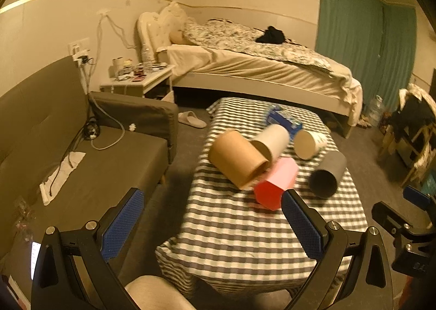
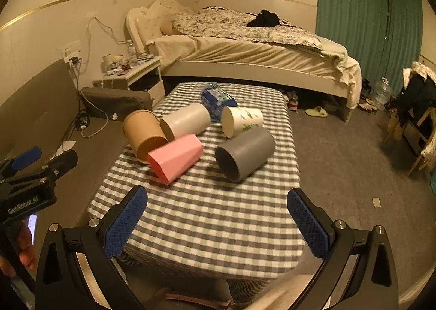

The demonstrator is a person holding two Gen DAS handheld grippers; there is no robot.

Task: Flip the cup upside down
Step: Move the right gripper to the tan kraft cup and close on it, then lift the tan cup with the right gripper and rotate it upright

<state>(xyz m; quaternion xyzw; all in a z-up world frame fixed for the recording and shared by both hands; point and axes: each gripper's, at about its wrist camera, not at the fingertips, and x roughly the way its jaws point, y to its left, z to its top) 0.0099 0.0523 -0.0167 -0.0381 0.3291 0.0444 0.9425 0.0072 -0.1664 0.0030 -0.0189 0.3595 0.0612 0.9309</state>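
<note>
Several cups lie on their sides on a checkered table (image 2: 207,217): a brown cup (image 2: 143,132), a light grey cup (image 2: 188,120), a pink cup (image 2: 177,157), a dark grey cup (image 2: 245,153) and a white printed cup (image 2: 242,120). They also show in the left wrist view: brown (image 1: 237,158), light grey (image 1: 272,141), pink (image 1: 275,181), dark grey (image 1: 327,173), white (image 1: 310,143). My left gripper (image 1: 212,217) is open and empty, near the table's left front. My right gripper (image 2: 218,217) is open and empty above the table's front, short of the cups.
A blue packet (image 2: 215,100) lies behind the cups. A grey sofa (image 1: 81,162) stands left of the table, a bed (image 2: 245,51) behind it, a nightstand (image 2: 130,72) at the back left. A chair with clothes (image 2: 417,108) stands at the right.
</note>
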